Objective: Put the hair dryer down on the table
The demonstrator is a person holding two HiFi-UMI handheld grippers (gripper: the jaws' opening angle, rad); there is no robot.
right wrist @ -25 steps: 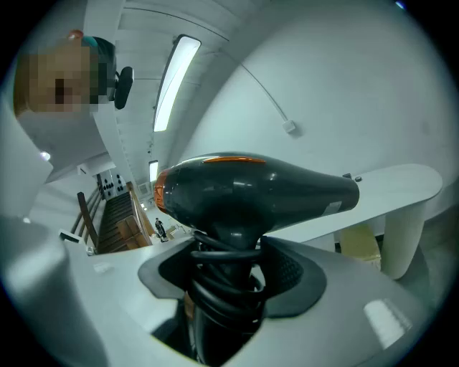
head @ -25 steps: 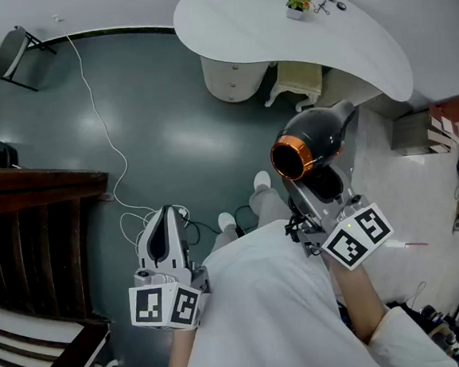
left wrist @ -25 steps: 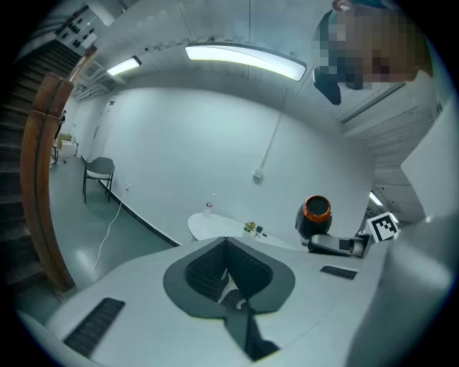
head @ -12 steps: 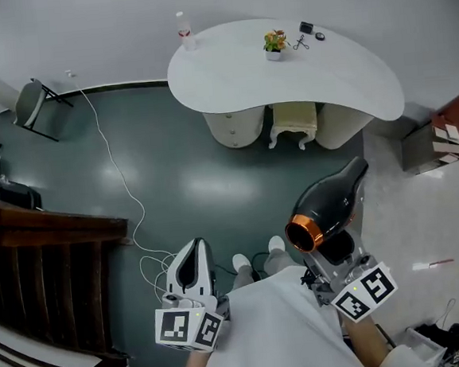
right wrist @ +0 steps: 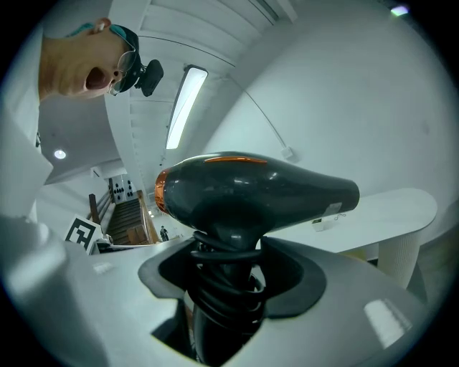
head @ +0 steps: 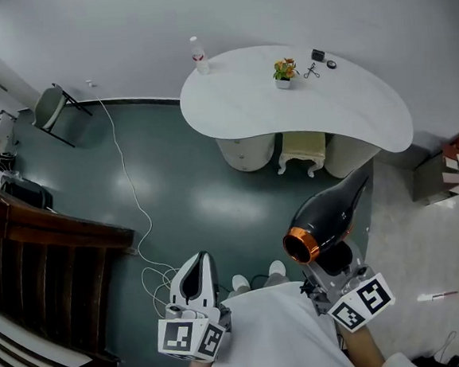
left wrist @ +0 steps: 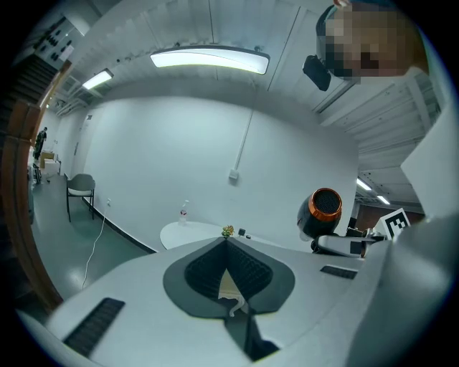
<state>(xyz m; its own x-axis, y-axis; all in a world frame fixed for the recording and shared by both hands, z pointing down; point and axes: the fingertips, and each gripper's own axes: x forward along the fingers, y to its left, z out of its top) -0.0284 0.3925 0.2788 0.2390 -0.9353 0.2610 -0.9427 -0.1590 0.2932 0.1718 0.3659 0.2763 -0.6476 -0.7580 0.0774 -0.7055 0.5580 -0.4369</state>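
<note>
Left gripper (head: 200,263): jaws brought together, nothing held between them. Right gripper (head: 338,263): jaws clamped on the handle of the hair dryer (head: 329,216), which is carried above the jaws, orange-ringed end turned toward the left gripper. Table (head: 247,109): white, well ahead of both grippers.

No text, label, brand, number or sign can be read in any view.

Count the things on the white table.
5: bottle at its left end, plant mid-table, three small dark items right of the plant; tinier ones may go unseen.
</note>
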